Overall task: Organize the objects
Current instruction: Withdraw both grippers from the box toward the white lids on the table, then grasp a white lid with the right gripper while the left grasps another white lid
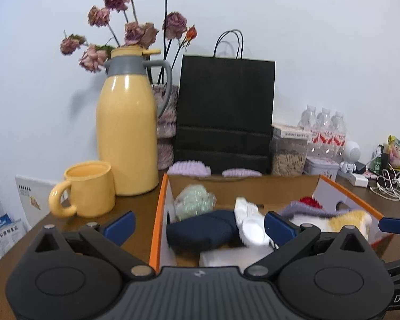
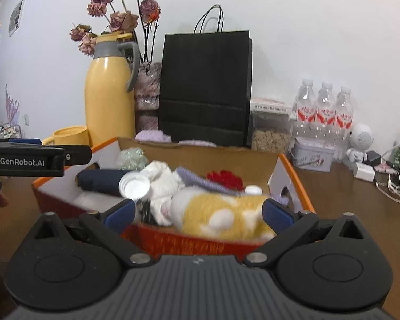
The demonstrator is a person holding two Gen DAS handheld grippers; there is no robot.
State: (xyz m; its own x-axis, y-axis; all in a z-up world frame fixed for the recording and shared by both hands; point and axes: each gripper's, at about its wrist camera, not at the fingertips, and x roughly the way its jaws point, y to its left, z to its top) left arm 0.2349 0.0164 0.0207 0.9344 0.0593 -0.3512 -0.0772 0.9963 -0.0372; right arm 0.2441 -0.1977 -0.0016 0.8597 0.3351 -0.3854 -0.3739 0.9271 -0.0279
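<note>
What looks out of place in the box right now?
A white plastic bottle lies tipped on its side among the soft items in the orange box, neck toward the camera. The yellow-and-white knit slumps over the near rim.

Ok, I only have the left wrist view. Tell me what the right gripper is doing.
Observer: The right gripper is open, its fingers on either side of a yellow-and-white fuzzy item at the near edge of the orange-edged box.
Operator: Say what is behind that item.
Observer: A white cap pokes up just behind it.
Operator: Now describe the wall at far left.
Observer: A picture hangs high on it.
</note>
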